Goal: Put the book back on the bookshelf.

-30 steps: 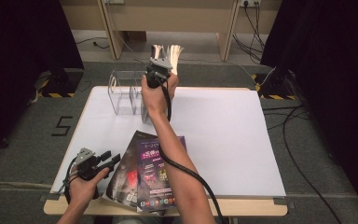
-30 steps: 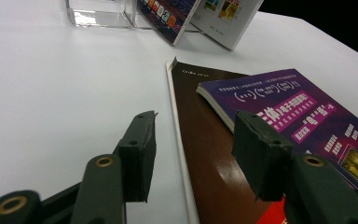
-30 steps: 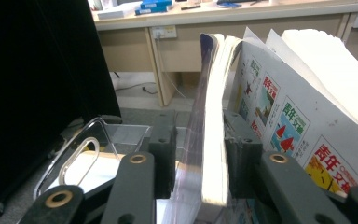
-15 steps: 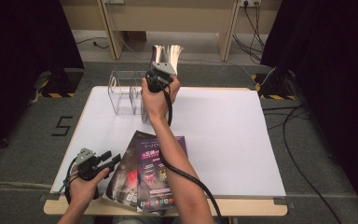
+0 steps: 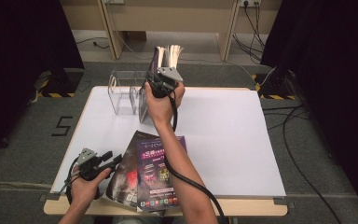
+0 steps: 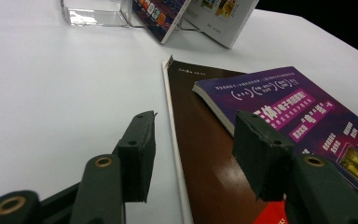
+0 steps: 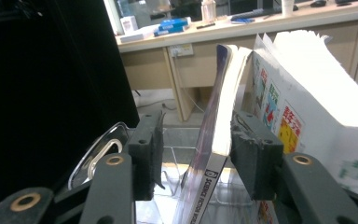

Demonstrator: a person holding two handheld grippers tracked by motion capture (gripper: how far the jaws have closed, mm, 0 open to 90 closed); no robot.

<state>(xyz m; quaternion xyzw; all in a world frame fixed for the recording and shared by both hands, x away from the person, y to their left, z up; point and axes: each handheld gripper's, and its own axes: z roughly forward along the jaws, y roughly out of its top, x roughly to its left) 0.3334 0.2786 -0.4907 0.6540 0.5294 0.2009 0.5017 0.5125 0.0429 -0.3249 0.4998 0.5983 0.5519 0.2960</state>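
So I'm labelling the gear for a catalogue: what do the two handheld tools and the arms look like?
Both are alike: the left tool and right tool have black bodies, a grey three-cornered top plate, a trailing black cable, and two dark blocky jaws with brass-coloured rivets and ribbed pads. The forearms are bare, with no sleeves in sight.

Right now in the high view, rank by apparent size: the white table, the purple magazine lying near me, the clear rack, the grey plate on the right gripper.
1. white table
2. purple magazine
3. clear rack, partly hidden behind the upright books, so its full extent is unsure
4. grey plate
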